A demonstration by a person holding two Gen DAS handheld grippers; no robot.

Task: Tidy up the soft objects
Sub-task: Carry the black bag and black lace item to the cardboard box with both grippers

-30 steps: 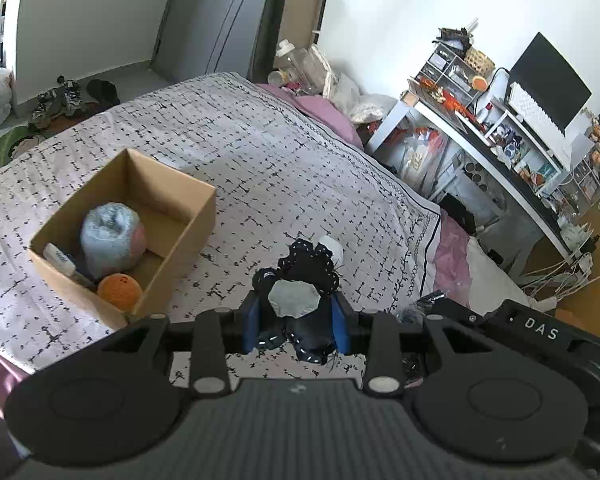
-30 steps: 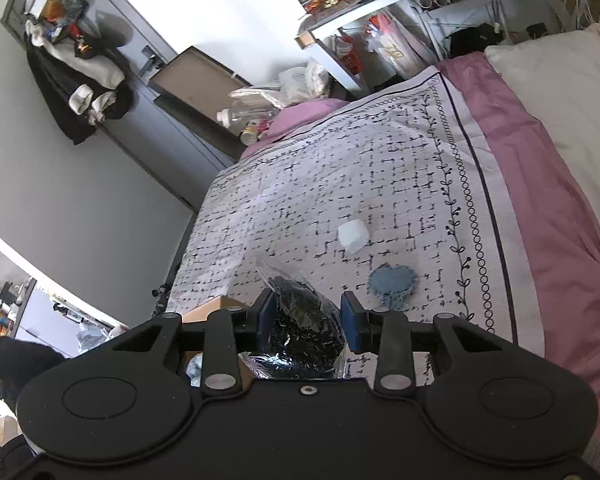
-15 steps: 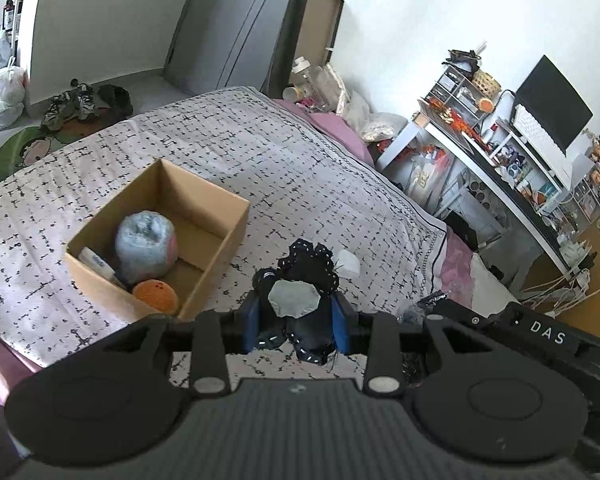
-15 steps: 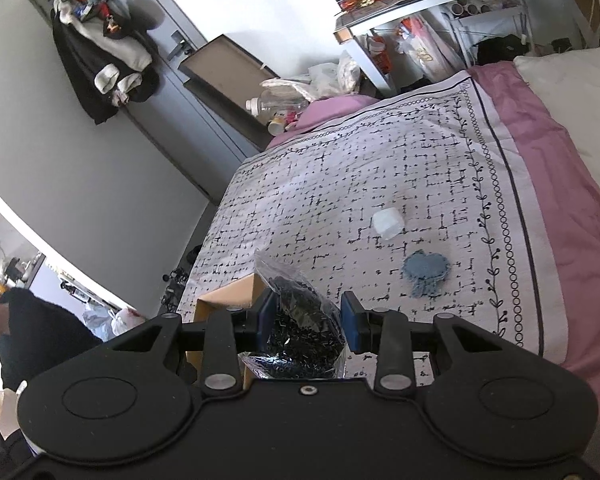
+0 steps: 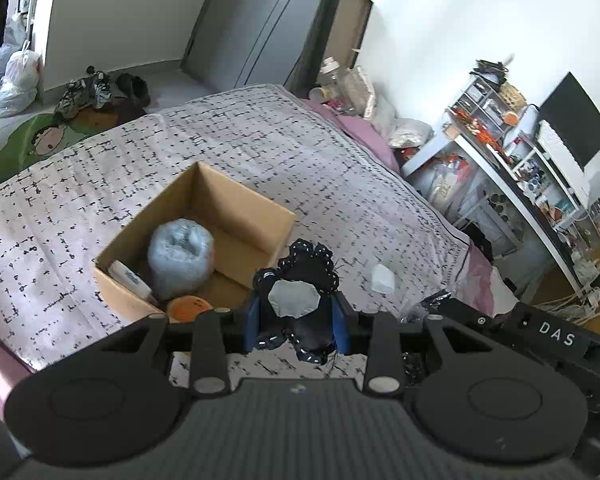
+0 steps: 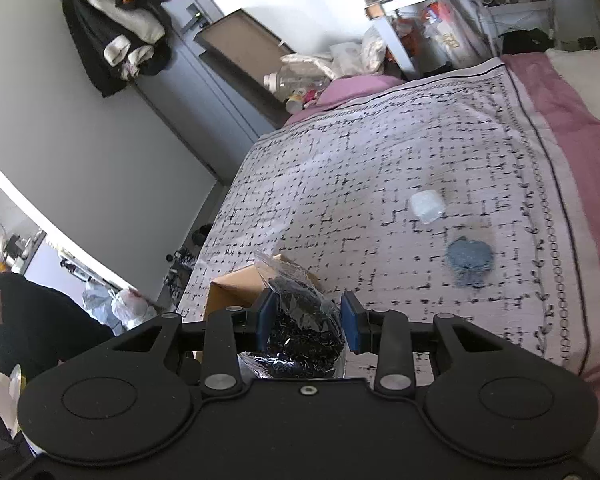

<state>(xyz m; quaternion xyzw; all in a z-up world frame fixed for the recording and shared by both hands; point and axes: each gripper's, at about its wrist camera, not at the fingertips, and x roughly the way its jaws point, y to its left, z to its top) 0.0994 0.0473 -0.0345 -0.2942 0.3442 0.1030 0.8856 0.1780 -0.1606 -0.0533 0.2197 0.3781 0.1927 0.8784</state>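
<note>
My left gripper (image 5: 296, 318) is shut on a black stitched soft toy (image 5: 304, 276) with a pale grey patch, held just right of an open cardboard box (image 5: 236, 208) on the bed. Inside the box lie a blue-grey yarn ball (image 5: 180, 256), an orange ball (image 5: 186, 308) and a white tube (image 5: 130, 278). My right gripper (image 6: 308, 320) is shut on a clear bag of black beads (image 6: 300, 320), with a corner of the box (image 6: 236, 284) just beyond it. A small white soft block (image 6: 427, 207) and a blue-grey knitted heart (image 6: 470, 258) lie on the bedspread.
A patterned bedspread (image 5: 260, 152) covers the bed, with a pink sheet (image 6: 572, 128) at its edge. A cluttered white desk with a monitor (image 5: 572, 128) stands to the right. Shoes (image 5: 88, 92) and bags sit on the floor. A person in black (image 6: 32, 320) is at the far left.
Both grippers have travelled towards the box with their loads. The box now sits closer to the centre of the left wrist view. In the right wrist view its corner has come into sight.
</note>
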